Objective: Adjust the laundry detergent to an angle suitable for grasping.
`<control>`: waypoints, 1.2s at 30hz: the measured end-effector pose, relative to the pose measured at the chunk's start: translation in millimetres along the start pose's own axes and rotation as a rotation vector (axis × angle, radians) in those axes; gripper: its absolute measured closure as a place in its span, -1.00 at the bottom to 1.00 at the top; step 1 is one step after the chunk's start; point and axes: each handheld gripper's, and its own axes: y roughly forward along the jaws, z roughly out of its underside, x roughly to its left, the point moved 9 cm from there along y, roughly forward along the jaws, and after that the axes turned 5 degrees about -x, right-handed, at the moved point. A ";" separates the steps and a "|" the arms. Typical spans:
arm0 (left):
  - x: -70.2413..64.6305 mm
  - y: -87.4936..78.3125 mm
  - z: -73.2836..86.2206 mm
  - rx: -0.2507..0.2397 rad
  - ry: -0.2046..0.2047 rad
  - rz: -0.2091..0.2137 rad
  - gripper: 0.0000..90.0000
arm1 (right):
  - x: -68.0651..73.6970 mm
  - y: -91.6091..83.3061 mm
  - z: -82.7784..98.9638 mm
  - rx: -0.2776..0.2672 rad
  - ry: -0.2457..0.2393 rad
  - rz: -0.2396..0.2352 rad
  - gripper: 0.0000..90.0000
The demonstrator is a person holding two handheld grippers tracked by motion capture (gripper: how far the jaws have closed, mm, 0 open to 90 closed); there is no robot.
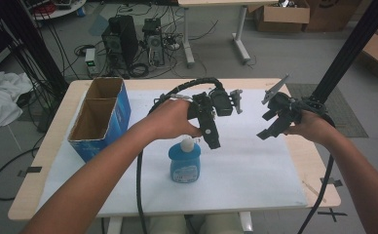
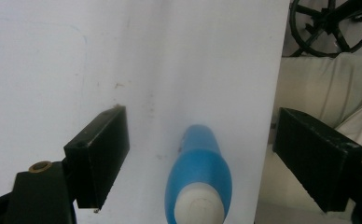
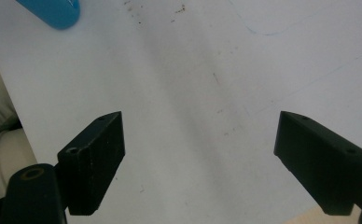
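A blue bottle (image 1: 184,165) with a white cap stands upright on the white mat (image 1: 255,170), near the table's front edge. My left gripper (image 1: 210,139) hovers just above and behind its cap, pointing down. In the left gripper view the bottle (image 2: 200,172) lies between the two black jaws with wide gaps on both sides, so the left gripper (image 2: 201,113) is open. My right gripper (image 1: 269,124) is held above the mat's right part, apart from the bottle. Its jaws stand wide, so the right gripper (image 3: 200,116) is open over bare mat, with the bottle's (image 3: 53,11) blue edge at the top left.
An open blue cardboard box (image 1: 102,117) with two compartments stands at the table's left side. The mat (image 2: 179,60) ends at the near edge, where a lap in pale trousers (image 2: 319,88) shows. Cables (image 1: 139,185) trail from both grippers off the front edge.
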 end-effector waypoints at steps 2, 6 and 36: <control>-0.7 -0.4 0.0 -0.003 -0.001 -0.003 -0.57 | 1.2 0.0 -0.1 0.000 -0.004 -0.001 -0.64; -0.7 -2.1 0.6 -0.009 -0.006 -0.006 -0.57 | 2.1 -0.5 0.2 0.006 -0.007 -0.004 -0.64; -1.2 -11.9 18.4 -0.014 0.007 -0.010 -0.58 | 5.1 -4.0 -3.0 0.004 -0.015 0.005 -0.64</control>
